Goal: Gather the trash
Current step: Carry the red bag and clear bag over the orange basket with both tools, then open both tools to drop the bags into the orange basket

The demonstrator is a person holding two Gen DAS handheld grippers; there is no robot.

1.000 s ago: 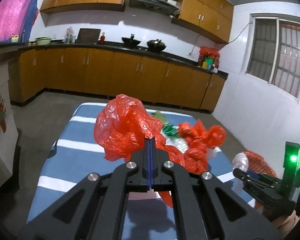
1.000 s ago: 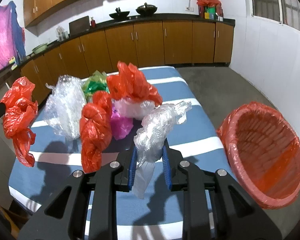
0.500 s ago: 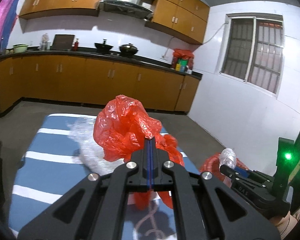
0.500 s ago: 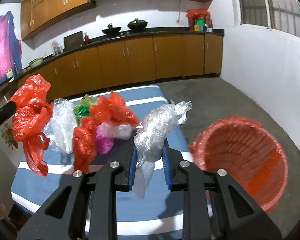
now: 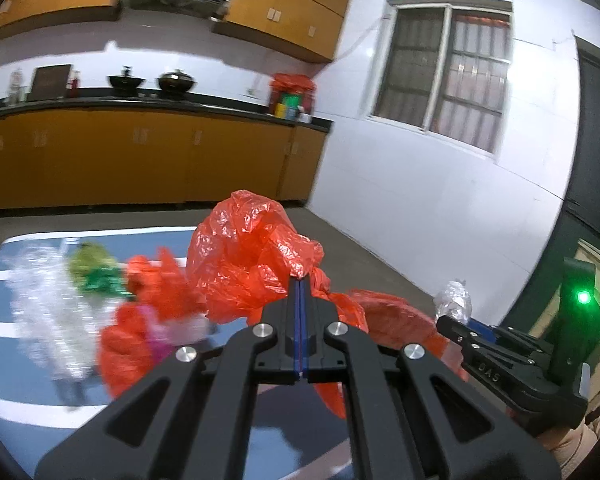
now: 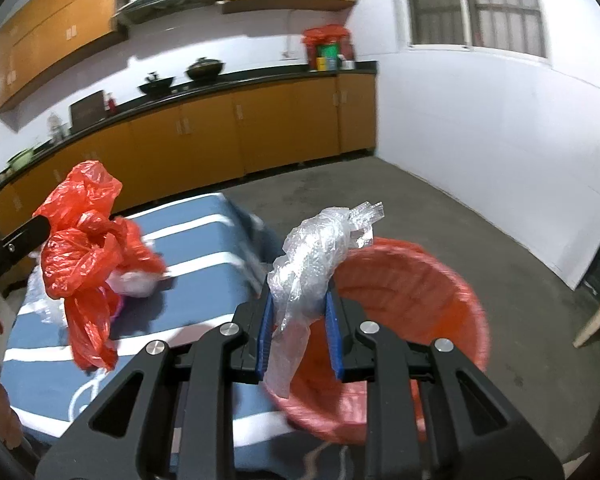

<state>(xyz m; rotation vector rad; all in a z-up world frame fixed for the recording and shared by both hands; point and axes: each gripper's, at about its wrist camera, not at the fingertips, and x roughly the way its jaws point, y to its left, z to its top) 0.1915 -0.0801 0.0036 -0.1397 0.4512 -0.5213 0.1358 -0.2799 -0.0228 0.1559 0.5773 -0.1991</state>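
Note:
My left gripper [image 5: 301, 280] is shut on a crumpled red plastic bag [image 5: 248, 252], held up in the air; the same bag [image 6: 84, 236] hangs at the left of the right wrist view. My right gripper [image 6: 300, 300] is shut on a wad of clear plastic wrap [image 6: 316, 256], just above the near rim of a red-lined trash basket [image 6: 432, 280]. That basket [image 5: 396, 316] shows behind the left fingers, with the right gripper [image 5: 448, 322] beside it.
A blue and white striped table [image 6: 204, 248] carries more trash: clear wrap [image 5: 44, 312], a green bag [image 5: 96, 272] and red bags [image 5: 128, 344]. Brown kitchen cabinets [image 6: 260, 128] line the far wall. A white wall [image 6: 500, 140] and grey floor [image 6: 440, 208] lie to the right.
Both grippers have swung right with their loads, away from the pile on the table. The trash basket has come under the right gripper and appeared in the left wrist view.

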